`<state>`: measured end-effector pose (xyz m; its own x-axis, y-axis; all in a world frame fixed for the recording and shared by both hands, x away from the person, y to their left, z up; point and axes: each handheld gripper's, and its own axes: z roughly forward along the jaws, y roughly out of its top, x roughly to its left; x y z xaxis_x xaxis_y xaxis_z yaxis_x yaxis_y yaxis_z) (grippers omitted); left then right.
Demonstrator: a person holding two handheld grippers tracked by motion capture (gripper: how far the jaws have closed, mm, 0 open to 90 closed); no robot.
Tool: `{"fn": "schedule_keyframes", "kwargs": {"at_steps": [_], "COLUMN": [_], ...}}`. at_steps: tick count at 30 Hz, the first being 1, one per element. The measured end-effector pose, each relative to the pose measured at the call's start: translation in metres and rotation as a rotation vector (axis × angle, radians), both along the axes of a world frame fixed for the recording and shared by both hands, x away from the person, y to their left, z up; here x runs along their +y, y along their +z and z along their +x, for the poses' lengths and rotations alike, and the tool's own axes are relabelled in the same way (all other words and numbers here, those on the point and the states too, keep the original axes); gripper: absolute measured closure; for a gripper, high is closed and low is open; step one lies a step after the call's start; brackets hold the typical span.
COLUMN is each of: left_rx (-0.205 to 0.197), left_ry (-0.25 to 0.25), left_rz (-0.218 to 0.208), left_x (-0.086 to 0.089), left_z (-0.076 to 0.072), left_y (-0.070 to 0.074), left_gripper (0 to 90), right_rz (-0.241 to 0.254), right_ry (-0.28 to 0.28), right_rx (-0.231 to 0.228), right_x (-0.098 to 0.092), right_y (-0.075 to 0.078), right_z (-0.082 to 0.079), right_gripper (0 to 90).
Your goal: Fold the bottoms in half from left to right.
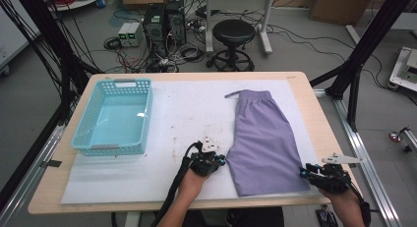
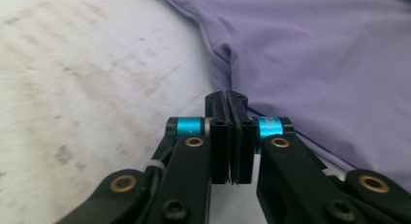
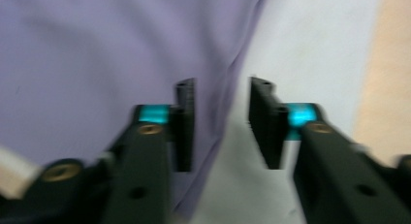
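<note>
The purple shorts [image 1: 263,143] are lying flat on the white mat [image 1: 187,119], right of centre, waistband away from me. My left gripper [image 2: 227,99] is sitting clenched at the near left hem; whether it is actually pinching cloth I cannot tell, and a lift could come away empty. My right gripper [image 3: 222,95] is standing released, straddling the right edge with nothing pressed. One-sided pulling is risking a skewed, bunched fold. The teal basket [image 1: 101,148] is sitting well apart on the left, so a loosely held carry is likely to drop short
</note>
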<state>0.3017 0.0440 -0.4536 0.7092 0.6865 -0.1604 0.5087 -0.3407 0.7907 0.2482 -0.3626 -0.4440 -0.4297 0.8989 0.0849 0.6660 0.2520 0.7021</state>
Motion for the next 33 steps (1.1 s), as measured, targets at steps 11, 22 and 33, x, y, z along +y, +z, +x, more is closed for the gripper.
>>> {"fn": "schedule_keyframes", "kwargs": {"at_steps": [11, 22, 33], "left_rx": [-0.107, -0.108, -0.129], "left_ry": [0.073, 0.096, 0.086], "left_rz": [-0.162, -0.189, -0.241], "left_x": [0.049, 0.076, 0.085], "left_z": [-0.002, -0.004, -0.007], "left_y": [0.019, 0.023, 0.029], "left_gripper": [53.5, 49.8, 37.6], "right_rz": [-0.005, -0.083, -0.057], "right_ry": [0.119, -0.009, 0.16], "right_rx": [-0.12, -0.059, -0.128], "right_x": [0.048, 0.039, 0.102], "right_y": [0.011, -0.004, 0.02], "right_z": [0.084, 0.123, 0.169], "right_gripper": [60.1, 59.4, 44.0]}}
